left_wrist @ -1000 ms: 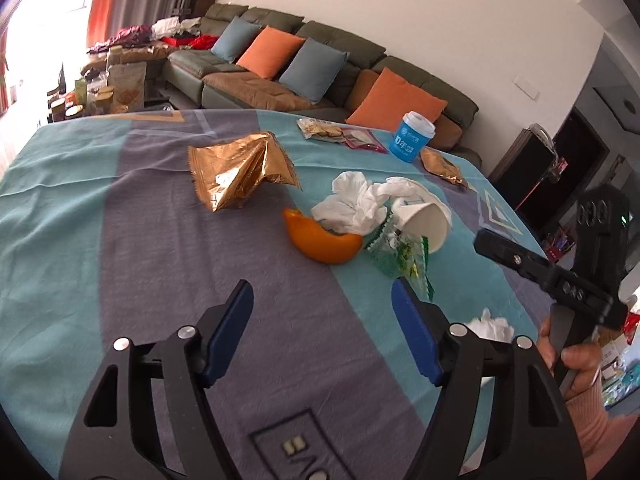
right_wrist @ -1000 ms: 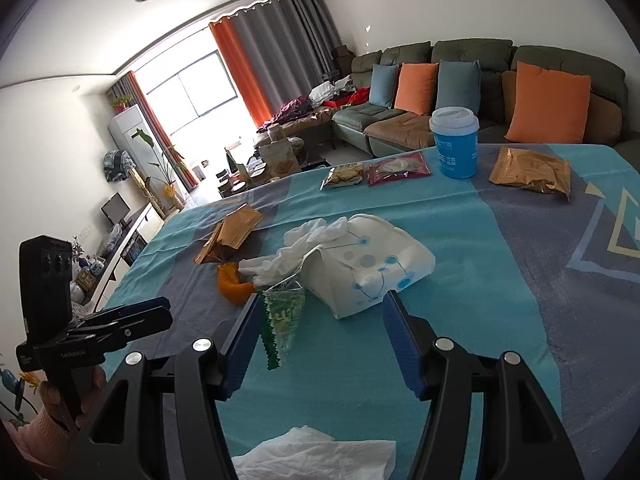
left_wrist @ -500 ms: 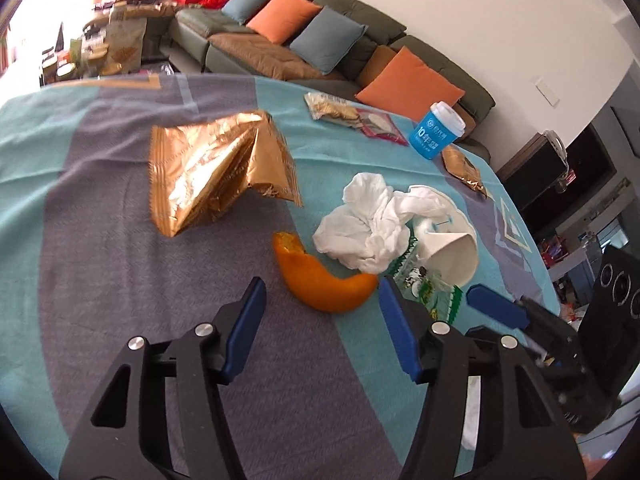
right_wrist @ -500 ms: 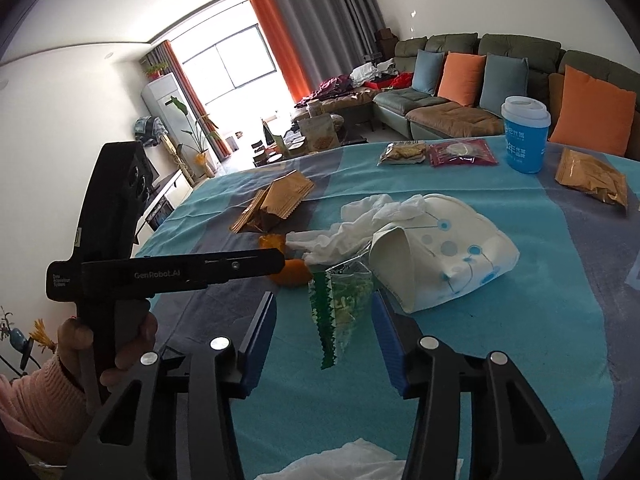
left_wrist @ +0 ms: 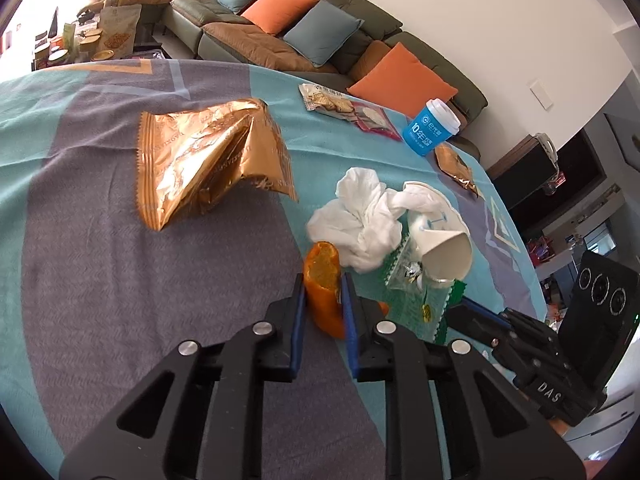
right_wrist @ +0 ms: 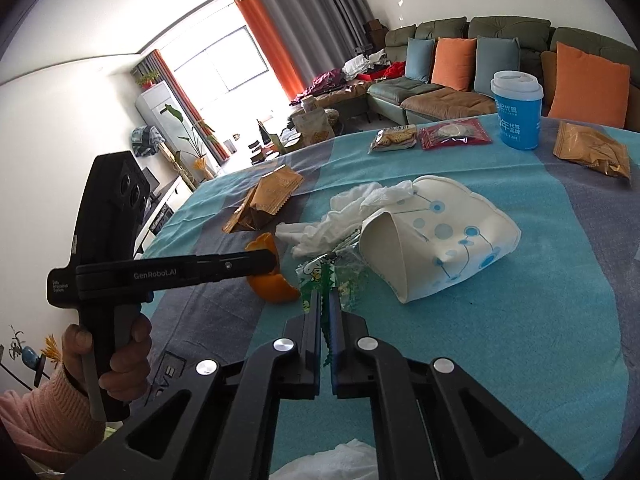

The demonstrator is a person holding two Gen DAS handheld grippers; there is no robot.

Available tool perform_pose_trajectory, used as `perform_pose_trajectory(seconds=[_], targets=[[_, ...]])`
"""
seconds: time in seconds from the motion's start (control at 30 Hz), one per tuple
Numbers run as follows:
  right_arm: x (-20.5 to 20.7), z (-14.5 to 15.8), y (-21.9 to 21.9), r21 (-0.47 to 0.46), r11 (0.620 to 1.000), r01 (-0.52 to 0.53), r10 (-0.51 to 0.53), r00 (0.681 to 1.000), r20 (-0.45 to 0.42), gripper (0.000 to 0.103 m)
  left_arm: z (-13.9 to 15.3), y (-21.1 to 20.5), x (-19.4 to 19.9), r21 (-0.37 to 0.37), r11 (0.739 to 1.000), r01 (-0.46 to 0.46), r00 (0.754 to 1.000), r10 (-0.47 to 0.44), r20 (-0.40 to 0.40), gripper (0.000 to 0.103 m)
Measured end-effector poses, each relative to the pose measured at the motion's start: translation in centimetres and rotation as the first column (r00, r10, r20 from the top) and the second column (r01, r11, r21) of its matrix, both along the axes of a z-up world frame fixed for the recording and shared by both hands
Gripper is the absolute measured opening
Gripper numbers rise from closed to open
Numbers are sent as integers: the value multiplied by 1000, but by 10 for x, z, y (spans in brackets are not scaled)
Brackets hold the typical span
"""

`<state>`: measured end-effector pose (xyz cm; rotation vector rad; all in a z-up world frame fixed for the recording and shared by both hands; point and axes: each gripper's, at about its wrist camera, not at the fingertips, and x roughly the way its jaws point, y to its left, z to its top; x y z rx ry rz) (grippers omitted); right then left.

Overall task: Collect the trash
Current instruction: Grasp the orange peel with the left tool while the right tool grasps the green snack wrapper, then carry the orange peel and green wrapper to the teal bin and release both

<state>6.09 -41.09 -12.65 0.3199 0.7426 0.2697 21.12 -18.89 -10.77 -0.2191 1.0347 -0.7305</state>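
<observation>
Trash heaped mid-tablecloth (left_wrist: pixel 100 280) beside crushed paper cup (right_wrist: pixel 440 240): orange peel (left_wrist: pixel 324 280) left of cup, pinched by closing left gripper (left_wrist: pixel 323 292); green wrapper (right_wrist: pixel 324 280) just before cup's mouth, clamped in closed right gripper (right_wrist: pixel 325 308); crumpled tissue (left_wrist: pixel 356 220) touching cup.

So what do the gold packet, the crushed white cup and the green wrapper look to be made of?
Gold packet: probably metallised plastic film; shiny, sharply creased, serrated edge seals.
Crushed white cup: looks like paper, matte, printed with blue dots, squashed flat with a rolled rim.
Green wrapper: thin plastic film, glossy and partly see-through, zigzag-cut edge; the right claw is shut on it.
</observation>
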Motion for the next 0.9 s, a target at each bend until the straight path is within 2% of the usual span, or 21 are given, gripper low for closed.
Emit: perform_pose_trajectory(seconds=[0.33,0.5,0.57,0.6,0.63,0.7,0.73,0.77,0.8,0.83,0.9], targets=[[-8,15,10,51,998,-39,37,998,45,2,27,54,-36,-21,998,-62,994,64,87,16],[-11,17,8,17,1000,24,-25,998,56,6,39,91,-56,-20,995,-103,986,104,128,16],[-11,17,4,-23,996,83,-82,995,51,33,42,101,-62,-24,993,-116,983,119,138,16],[-10,15,3,-23,996,89,-88,995,39,52,44,106,-66,-23,992,-120,982,122,146,16],[-8,13,3,-21,996,89,-88,996,30,55,44,111,-68,-26,992,-122,981,125,145,16],[-1,6,5,-42,995,89,-89,996,1,51,45,118,-71,-25,991,-128,980,131,148,16],[3,3,6,-39,996,84,-85,996,-13,39,46,121,-74,-20,991,-132,979,134,154,16],[7,0,5,-28,996,81,-82,996,-27,32,46,124,-77,-18,991,-133,978,134,158,16],[11,-4,4,-18,997,79,-79,996,-49,16,47,128,-79,-17,991,-136,978,137,158,16],[13,-8,3,-10,997,80,-80,995,-63,8,47,130,-81,-16,990,-139,978,140,158,16],[11,-9,2,5,996,87,-87,994,-62,7,48,134,-85,-17,989,-146,976,147,160,16]])
